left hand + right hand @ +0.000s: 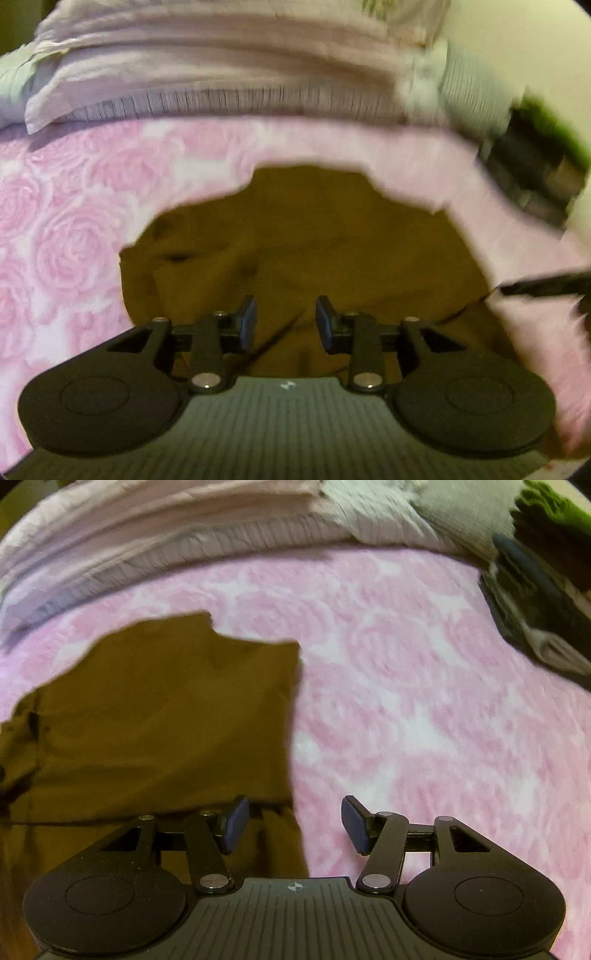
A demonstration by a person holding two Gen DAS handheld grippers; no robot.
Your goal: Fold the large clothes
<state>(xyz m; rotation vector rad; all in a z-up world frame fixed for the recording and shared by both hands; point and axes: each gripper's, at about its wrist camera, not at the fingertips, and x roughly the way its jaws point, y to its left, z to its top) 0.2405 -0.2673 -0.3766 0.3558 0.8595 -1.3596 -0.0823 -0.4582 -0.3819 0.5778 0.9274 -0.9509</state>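
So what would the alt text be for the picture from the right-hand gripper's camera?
The right gripper, jaws open and empty, points down at a brown garment lying flat on a pink rose-patterned blanket. The garment's right edge runs between the gripper's fingers. Folded pale bedding is stacked along the far side, slightly blurred.

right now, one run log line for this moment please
left gripper open over brown garment | right gripper open, empty | pink rose blanket underneath
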